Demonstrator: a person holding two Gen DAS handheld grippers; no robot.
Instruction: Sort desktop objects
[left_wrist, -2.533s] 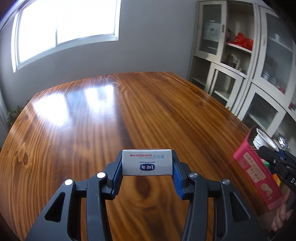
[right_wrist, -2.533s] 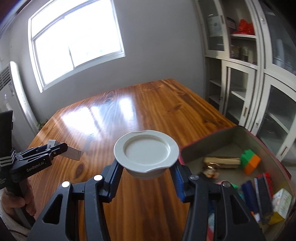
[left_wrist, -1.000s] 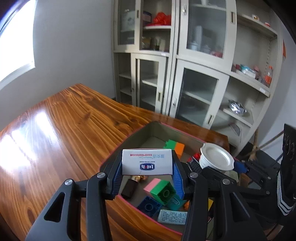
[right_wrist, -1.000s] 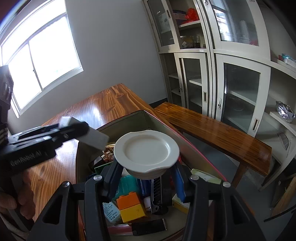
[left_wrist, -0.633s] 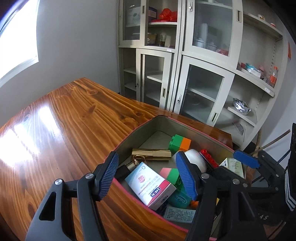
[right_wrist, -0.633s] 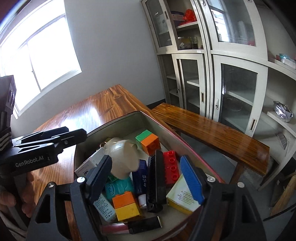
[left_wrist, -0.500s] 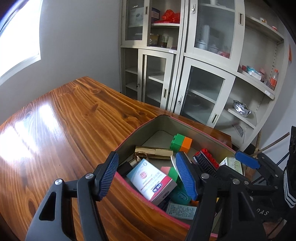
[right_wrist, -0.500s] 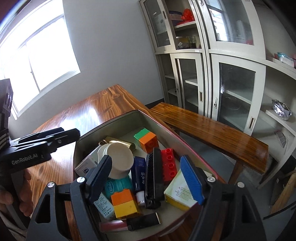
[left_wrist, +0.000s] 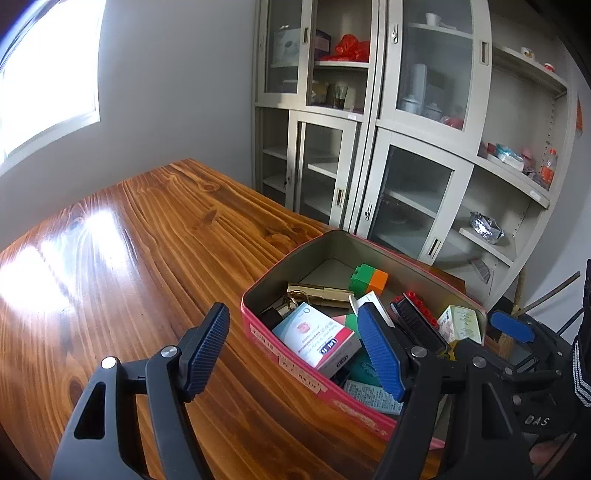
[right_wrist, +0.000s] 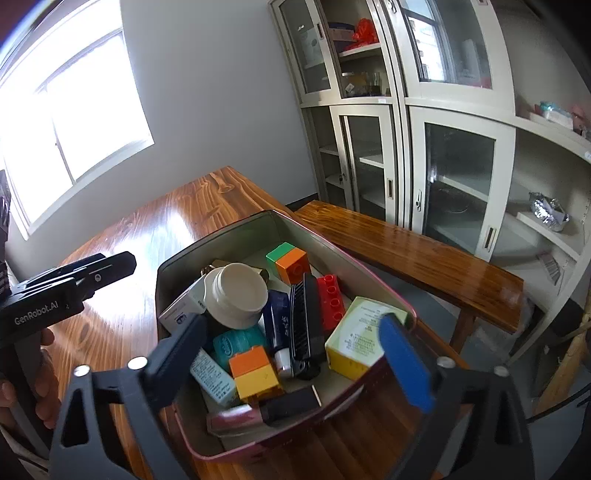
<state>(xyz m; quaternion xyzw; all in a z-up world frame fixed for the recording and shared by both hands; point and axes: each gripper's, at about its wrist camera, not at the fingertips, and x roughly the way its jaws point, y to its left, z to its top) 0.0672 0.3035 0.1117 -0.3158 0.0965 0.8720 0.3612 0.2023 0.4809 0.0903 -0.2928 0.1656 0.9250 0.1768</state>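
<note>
A pink tin box (left_wrist: 299, 373) (right_wrist: 177, 266) stands on the wooden table, full of small objects. A white and red medicine box (left_wrist: 314, 338) lies at its near left corner. A white round lid (right_wrist: 236, 295) lies on the pile inside. My left gripper (left_wrist: 291, 350) is open and empty, just in front of the box. My right gripper (right_wrist: 291, 354) is open and empty above the box's near end. The right gripper also shows at the right in the left wrist view (left_wrist: 511, 328), and the left gripper at the left in the right wrist view (right_wrist: 92, 273).
The box also holds a green and orange brick (right_wrist: 290, 260), a red brick (right_wrist: 332, 295), a black comb (right_wrist: 304, 325), a yellow and white carton (right_wrist: 360, 336) and tubes. The wooden table (left_wrist: 129, 240) stretches left. A bench (right_wrist: 406, 254) and glass cabinets (left_wrist: 369, 147) stand behind.
Both grippers opened over the box: the medicine box dropped from the left and the white lid from the right. Both now lie in the box, and the grippers have drawn back a little.
</note>
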